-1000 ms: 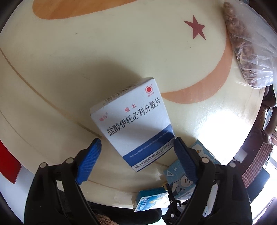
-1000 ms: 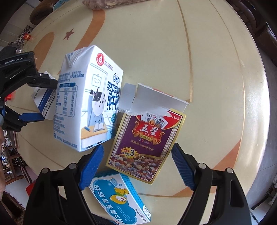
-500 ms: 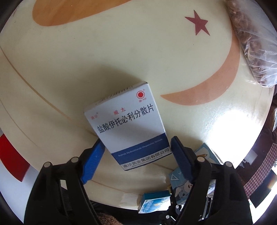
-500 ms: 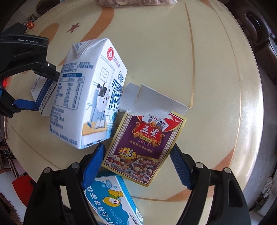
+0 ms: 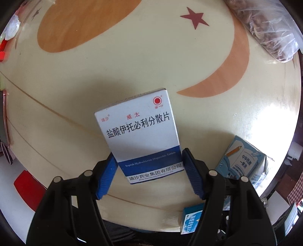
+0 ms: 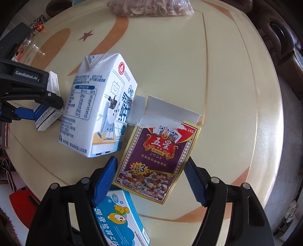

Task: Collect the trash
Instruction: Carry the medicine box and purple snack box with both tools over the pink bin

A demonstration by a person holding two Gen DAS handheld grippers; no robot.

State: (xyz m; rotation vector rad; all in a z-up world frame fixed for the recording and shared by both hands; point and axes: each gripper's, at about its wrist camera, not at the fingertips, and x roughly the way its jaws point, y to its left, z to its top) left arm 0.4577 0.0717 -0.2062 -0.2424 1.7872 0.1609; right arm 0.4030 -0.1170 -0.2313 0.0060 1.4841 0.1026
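- Closing left gripper (image 5: 148, 173): ribbed blue pads are seen flanking a flat white-blue cardboard medicine box (image 5: 140, 136); contact cannot be told.
- Closing right gripper (image 6: 150, 177): glossy card box (image 6: 157, 160), beside milk carton (image 6: 98, 117), is straddled; pads apart.

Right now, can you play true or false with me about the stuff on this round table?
1. The white and blue medicine box sits between the left tool's blue pads. True; the jaws are closing on it.
2. The purple playing-card box has its torn flap open. True.
3. The white milk carton with a cartoon cow is lying inside the right tool. False; the card box is between its closing jaws, and the carton is beside it.
4. The clear plastic bag of brown bits rests on top of the milk carton. False; it lies far off at the cream table's edge.
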